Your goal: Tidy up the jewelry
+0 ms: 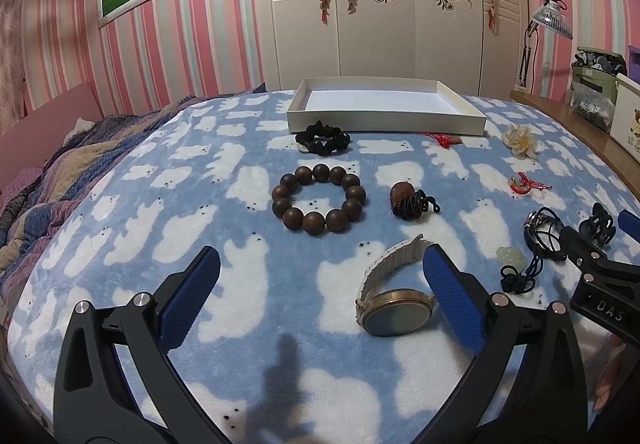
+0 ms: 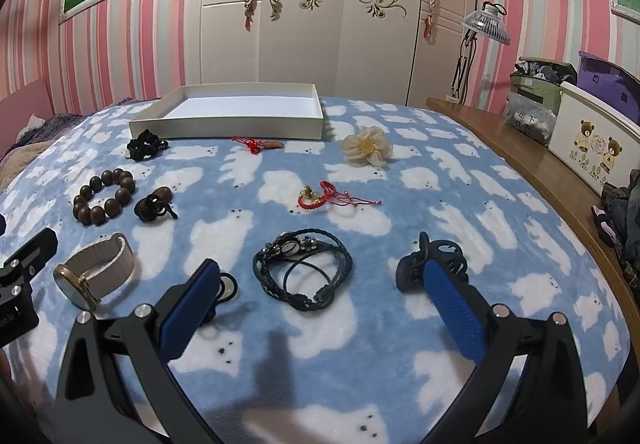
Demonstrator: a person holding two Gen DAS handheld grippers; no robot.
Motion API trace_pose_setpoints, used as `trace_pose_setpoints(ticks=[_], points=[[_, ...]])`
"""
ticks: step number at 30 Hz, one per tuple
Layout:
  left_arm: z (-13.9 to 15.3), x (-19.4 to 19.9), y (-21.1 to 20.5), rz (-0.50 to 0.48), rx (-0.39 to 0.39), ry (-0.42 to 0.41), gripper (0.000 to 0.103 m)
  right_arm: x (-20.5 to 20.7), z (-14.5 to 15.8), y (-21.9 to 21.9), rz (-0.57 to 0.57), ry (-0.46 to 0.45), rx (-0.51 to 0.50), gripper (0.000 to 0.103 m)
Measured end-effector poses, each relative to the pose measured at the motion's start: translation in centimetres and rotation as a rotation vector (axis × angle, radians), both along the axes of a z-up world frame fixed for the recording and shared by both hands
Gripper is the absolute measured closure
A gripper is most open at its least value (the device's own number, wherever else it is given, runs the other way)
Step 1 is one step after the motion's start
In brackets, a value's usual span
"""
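The wristwatch lies on its side on the blue bear-print blanket, its beige band curling up toward 12 o'clock and its round gold-rimmed face toward the camera. In the left wrist view it sits inside the span of the left gripper, close against the inner face of the blue pad at 3 o'clock, though whether they touch cannot be told; the jaws are spread wide and hold nothing. From the watch, the wooden bead bracelet lies at 11 o'clock, a brown bead charm on a dark knotted cord at 12 o'clock, and a black scrunchie farther out, just before the white tray.

In the right wrist view, the black braided cord bracelet lies between the blue pads of the right gripper, near 12 o'clock of its gap; these jaws are also wide apart and grip nothing. A black hair claw sits behind the pad at 2 o'clock, and a small pale round piece peeks out behind the pad at 10 o'clock. Farther out lie a red string bracelet, a cream fabric flower and a red knot charm.
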State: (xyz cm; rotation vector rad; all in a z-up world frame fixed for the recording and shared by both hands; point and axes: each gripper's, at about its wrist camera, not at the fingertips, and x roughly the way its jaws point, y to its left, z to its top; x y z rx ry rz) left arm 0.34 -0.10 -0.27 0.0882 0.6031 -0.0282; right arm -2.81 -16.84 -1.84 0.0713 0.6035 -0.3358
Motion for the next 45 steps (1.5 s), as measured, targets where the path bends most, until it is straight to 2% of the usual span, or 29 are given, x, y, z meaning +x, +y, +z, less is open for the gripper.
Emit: trace_pose_setpoints(ticks=[17, 22, 27, 30, 33, 36, 38, 40, 43, 45], points=[[-0.2, -0.1, -0.4, -0.022, 0.007, -0.006, 0.003, -0.2, 0.0, 0.0, -0.008, -0.011, 0.003, 0.001], [-0.3, 0.3, -0.6, -0.046, 0.021, 0.029, 0.003, 0.1, -0.3, -0.1, -0.010, 0.015, 0.010, 0.001], [0.6, 2.0, 0.0, -0.034, 0.048, 0.060, 0.003, 0.3, -0.1, 1.2, 0.065, 0.025, -0.023, 0.002], [2.2, 3.2, 1.2, -0.014, 0.049, 0.016, 0.003, 0.9, 1.2, 1.4, 0.096, 0.016, -0.061, 0.002], [3.5, 5.0, 1.9, -0.001, 0.074, -0.006, 0.003, 2.3, 3.6, 0.3, 0.072, -0.021, -0.123, 0.001], [4.4, 7.1, 2.6, -0.008, 0.056, 0.002, 0.003, 4.3, 5.8, -2.1, 0.078, -0.054, -0.064, 0.001], [4.9, 8.5, 3.3, -0.007, 0.025, 0.011, 0.003, 6.4, 6.6, -3.3, 0.056, -0.035, -0.072, 0.001], [5.3, 10.2, 4.2, -0.013, -0.009, 0.017, 0.003, 9.3, 7.2, -4.0, 0.063, 0.024, -0.088, 0.001], [5.8, 12.7, 4.8, -0.015, -0.008, 0.038, 0.003, 12.3, 8.3, -4.3, 0.064, 0.038, -0.155, 0.001], [6.1, 14.8, 5.2, -0.026, -0.014, 0.072, 0.003, 13.7, 8.8, -4.5, 0.078, 0.039, -0.162, 0.001]])
